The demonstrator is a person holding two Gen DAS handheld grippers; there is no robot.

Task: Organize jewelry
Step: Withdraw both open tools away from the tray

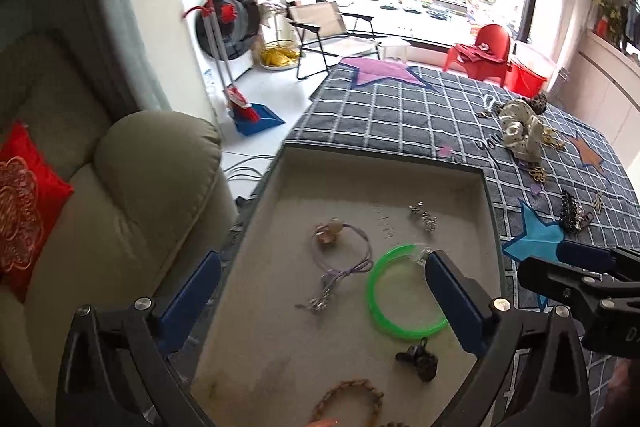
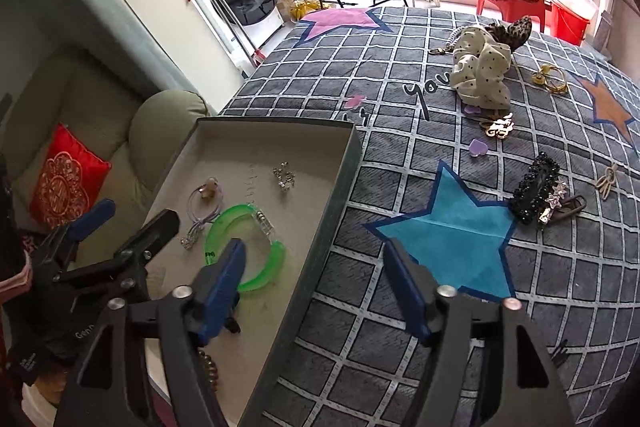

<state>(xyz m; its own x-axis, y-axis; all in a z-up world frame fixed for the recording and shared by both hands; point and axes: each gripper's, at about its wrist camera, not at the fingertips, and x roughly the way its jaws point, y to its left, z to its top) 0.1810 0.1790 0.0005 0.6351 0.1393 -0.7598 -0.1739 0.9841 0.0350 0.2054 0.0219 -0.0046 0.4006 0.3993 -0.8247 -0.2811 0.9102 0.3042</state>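
Checked quilt [image 2: 400,75], grey tray [image 1: 400,163], beige sofa [image 1: 132,187]

- The green bracelet [image 1: 404,297] is looking like glossy, translucent plastic.
- The tray [image 1: 360,167] is showing a matt, felt-like lining — faintly stained.
- The bedspread [image 2: 400,75] is appearing as quilted cloth — soft and matt.
- The small charms [image 1: 424,217] are glinting like metal.

My tray [image 1: 476,187] sits at the bed's [image 2: 360,75] left edge, bangle [image 1: 404,299] and bracelets inside; clips [image 2: 536,195] and scrunchies [image 2: 480,75] lie on the quilt to its right, the sofa [image 1: 132,187] to its left.
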